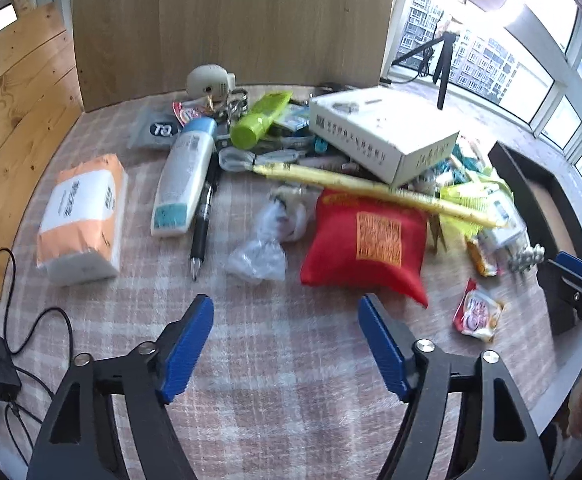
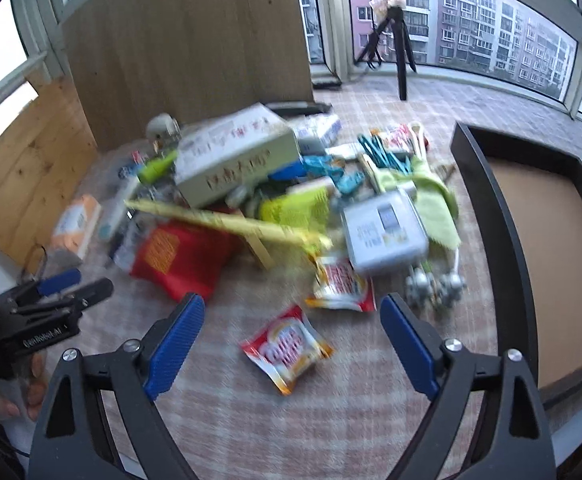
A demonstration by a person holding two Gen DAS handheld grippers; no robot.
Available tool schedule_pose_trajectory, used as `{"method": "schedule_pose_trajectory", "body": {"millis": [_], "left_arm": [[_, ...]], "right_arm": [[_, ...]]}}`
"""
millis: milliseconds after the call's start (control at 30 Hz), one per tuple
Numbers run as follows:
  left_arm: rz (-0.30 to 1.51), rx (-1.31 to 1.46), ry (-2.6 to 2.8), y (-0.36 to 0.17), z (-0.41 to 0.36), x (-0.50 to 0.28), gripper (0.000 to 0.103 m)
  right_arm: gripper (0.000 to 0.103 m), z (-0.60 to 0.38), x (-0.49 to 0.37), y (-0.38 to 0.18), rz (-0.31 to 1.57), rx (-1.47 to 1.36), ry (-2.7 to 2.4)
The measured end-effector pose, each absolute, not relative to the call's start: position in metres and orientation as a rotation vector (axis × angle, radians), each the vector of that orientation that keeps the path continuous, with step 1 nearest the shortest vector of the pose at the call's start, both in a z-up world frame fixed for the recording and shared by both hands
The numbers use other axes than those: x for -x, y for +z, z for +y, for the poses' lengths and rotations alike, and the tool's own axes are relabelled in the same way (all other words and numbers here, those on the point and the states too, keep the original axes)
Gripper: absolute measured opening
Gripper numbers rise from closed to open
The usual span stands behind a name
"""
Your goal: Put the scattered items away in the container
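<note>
Start from the red pouch (image 1: 365, 240), which lies in the middle of the mess on the checked surface (image 1: 291, 360). Far to its left sits a pack of tissues (image 1: 83, 216), then a white bottle (image 1: 183, 184) with a black pen (image 1: 205, 216) touching it. Just left of the red pouch is a crumpled clear bag (image 1: 267, 236). Behind the pouch a long yellow stick (image 1: 371, 188) leans across, with a white box (image 1: 383, 132) on the pile behind it. To the pouch's right lie two snack packets (image 2: 287, 348), and well to the right is the black container (image 2: 487, 208), with nothing seen in it. The left gripper (image 1: 287, 344) is open wide and holds nothing. The right gripper (image 2: 291, 344) is open wide too, and empty. It looks like the tidying has not started. Next, one gripper should drop onto something near, like a snack packet, and squeeze it.
</note>
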State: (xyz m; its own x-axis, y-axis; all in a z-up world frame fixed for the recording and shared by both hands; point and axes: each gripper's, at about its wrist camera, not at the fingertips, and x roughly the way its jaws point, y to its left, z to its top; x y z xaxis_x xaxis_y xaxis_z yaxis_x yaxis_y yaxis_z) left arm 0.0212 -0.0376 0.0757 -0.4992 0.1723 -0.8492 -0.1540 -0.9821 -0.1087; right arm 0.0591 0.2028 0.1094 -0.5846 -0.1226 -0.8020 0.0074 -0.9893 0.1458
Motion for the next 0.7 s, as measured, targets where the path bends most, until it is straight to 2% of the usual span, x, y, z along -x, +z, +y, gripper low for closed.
{"method": "schedule_pose_trajectory", "body": {"millis": [67,333,633,700], "left_arm": [[-0.030,1.438,2.596,0.090,-0.037,-0.023,0.068],[-0.068,1.382,2.697,0.132,-0.021,0.010,0.069],[-0.213,1.461,2.672,0.131,0.013,0.061,0.069],[-0.236,1.499,2.651,0.123,0.021,0.069,0.068]], "right_arm": [[0.089,0.202,-0.049,0.121,-0.154,-1.362,-2.746],[0.090,0.202,0.005,0.164,0.014,-1.188,-2.766],[0.089,0.208,0.072,0.156,0.203,-1.193,-2.651],[0.089,0.212,0.084,0.151,0.189,-1.207,-2.619]]}}
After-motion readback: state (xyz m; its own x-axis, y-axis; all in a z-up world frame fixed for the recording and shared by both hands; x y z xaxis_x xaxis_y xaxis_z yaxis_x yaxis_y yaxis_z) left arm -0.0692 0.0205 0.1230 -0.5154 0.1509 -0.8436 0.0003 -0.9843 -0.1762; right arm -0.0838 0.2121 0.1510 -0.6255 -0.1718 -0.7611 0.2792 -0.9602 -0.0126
